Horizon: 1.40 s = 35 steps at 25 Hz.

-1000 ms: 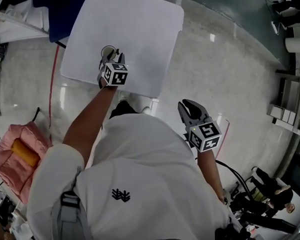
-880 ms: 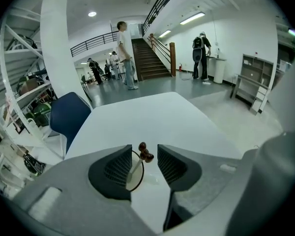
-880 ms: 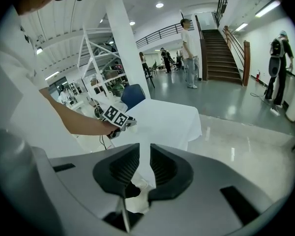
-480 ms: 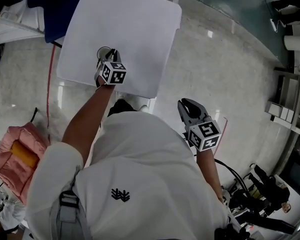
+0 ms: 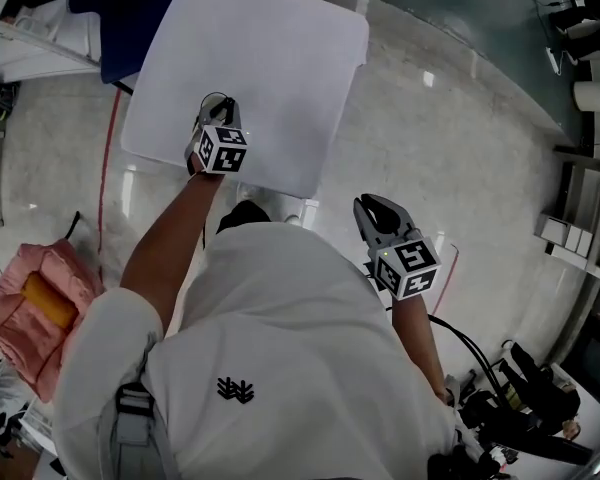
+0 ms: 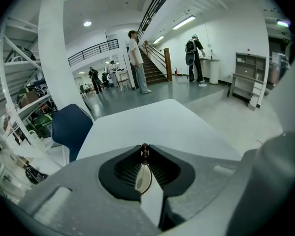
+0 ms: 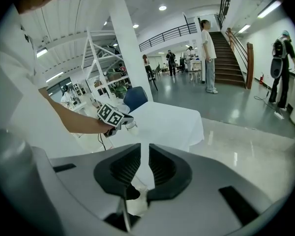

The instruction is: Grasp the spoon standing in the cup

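Note:
A small cup [image 5: 215,100] stands near the front left edge of the white table [image 5: 280,48], mostly hidden by my left gripper [image 5: 224,110]. In the left gripper view the spoon [image 6: 143,176] stands upright between the jaws. The left gripper [image 6: 144,149] is closing, and its tips pinch the spoon's brown handle end. My right gripper [image 5: 376,211] hangs off the table over the floor beside the person's body. The right gripper [image 7: 144,154] shows a narrow gap between its jaws, with nothing in it. From there the left gripper [image 7: 124,119] and the cup [image 7: 132,127] are seen at the table's edge.
A dark blue chair [image 6: 71,128] stands at the table's far left corner. A pink bag [image 5: 28,313] lies on the floor at left. Shelving [image 5: 580,218] stands at right. Several people stand far off by a staircase [image 6: 155,68].
The left gripper's jaws, spread wide over the cup before, have drawn together over it. The right gripper has stayed where it was.

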Motion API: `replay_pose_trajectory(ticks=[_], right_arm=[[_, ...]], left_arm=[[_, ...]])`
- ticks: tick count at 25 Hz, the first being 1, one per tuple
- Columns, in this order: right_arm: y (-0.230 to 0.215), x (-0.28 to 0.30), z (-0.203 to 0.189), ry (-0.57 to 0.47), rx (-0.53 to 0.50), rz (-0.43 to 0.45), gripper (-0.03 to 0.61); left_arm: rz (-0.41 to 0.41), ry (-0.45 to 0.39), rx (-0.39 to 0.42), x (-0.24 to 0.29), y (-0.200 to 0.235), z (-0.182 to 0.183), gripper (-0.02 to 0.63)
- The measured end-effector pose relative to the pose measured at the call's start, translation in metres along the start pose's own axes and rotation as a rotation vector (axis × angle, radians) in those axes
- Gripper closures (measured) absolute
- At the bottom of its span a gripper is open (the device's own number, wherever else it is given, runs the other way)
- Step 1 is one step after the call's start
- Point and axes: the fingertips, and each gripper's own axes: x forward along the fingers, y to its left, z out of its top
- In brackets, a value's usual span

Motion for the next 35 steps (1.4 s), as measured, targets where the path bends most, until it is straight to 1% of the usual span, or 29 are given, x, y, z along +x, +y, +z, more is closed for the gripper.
replay_pose_trajectory(ticks=[9,14,21,25,29,35], right_arm=[[0.008,-0.015,-0.008,-0.042,-0.03,0.033,0.54],[0.011,-0.023,-0.018,-0.048,-0.05,0.037,0.567],[0.025,-0.039,-0.036,-0.06,-0.066,0.079,0.569],[0.033,-0.049,-0.049,-0.064,-0.067,0.098,0.569],[0.042,-0.056,-0.065,-0.065,-0.072,0.12,0.569],[0.062,-0.063,-0.081,-0.067,-0.088,0.149,0.569]], left_arm=[[0.016,-0.098,-0.023,-0.052,0.001,0.03,0.56],[0.027,-0.173,-0.018,-0.092,-0.001,0.045,0.56],[0.022,-0.271,-0.026,-0.154,-0.014,0.064,0.56],[0.006,-0.315,-0.049,-0.194,-0.026,0.073,0.56],[-0.029,-0.353,-0.086,-0.235,-0.043,0.075,0.56],[-0.07,-0.392,-0.071,-0.293,-0.066,0.071,0.56]])
